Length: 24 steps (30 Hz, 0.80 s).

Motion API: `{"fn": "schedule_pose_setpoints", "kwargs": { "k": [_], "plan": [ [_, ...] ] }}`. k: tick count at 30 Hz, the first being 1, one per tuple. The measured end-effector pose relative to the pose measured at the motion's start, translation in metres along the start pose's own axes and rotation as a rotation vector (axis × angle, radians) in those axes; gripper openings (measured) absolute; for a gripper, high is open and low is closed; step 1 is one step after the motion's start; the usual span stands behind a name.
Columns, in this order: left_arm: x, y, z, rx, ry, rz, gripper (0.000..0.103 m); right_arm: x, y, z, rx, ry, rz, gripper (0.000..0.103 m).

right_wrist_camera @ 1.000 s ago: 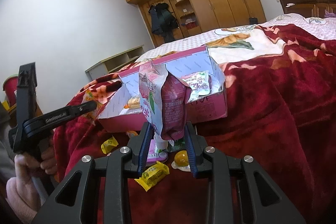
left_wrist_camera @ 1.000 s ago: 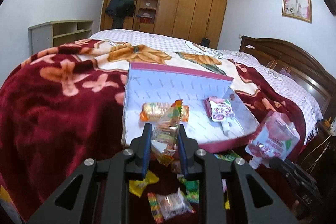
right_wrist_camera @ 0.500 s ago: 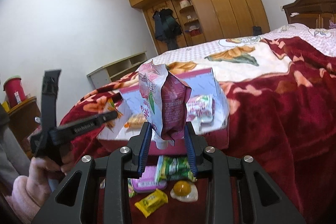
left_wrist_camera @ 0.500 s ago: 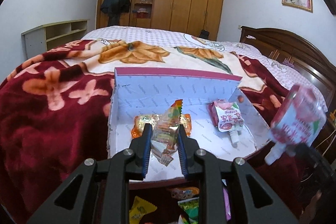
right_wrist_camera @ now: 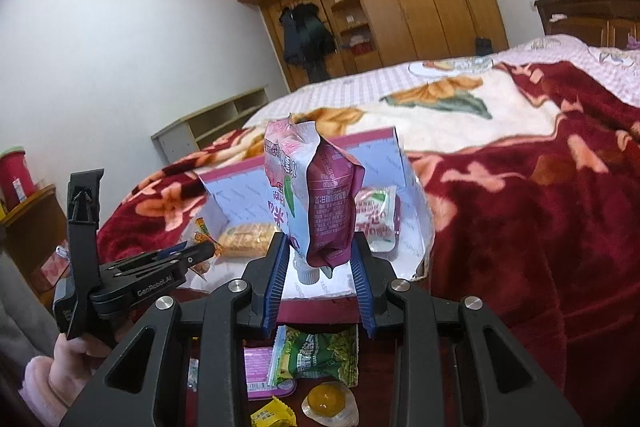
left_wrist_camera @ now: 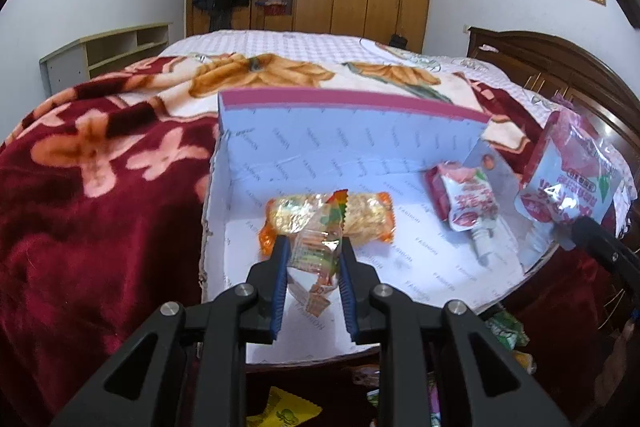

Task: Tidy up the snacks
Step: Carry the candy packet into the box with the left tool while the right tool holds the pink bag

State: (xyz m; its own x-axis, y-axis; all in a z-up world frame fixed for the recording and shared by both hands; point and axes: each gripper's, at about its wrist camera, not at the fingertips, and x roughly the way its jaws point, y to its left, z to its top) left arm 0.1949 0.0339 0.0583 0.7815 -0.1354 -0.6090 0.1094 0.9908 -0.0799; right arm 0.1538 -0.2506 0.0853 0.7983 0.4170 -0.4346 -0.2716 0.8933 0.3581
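An open pink box with a white lining stands on the bed; it also shows in the right wrist view. My left gripper is shut on a small orange and green candy wrapper, held over the box's front half. In the box lie an orange cracker pack and a pink spout pouch. My right gripper is shut on a pink and maroon spout pouch, cap down, over the box's near right edge. That pouch shows in the left wrist view.
Loose snacks lie on the red blanket in front of the box: a green pack, a pink pack, a yellow candy, a yellow jelly cup. The wooden headboard is at the right, a low shelf at the left.
Both grippers have moved forward and up from the loose snacks to over the box, each still holding its snack.
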Motion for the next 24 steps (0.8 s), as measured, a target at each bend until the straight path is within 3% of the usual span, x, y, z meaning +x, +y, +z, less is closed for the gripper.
{"fn": "schedule_pose_setpoints", "kwargs": {
  "k": [9,24],
  "plan": [
    [0.011,0.011,-0.005,0.002,0.021,0.029,0.024,0.017,-0.008,-0.007,0.048,0.064,-0.019,0.032],
    [0.013,0.008,-0.008,0.025,0.026,0.048,0.024,0.022,-0.012,-0.010,0.077,0.090,-0.029,0.033]
  ]
}}
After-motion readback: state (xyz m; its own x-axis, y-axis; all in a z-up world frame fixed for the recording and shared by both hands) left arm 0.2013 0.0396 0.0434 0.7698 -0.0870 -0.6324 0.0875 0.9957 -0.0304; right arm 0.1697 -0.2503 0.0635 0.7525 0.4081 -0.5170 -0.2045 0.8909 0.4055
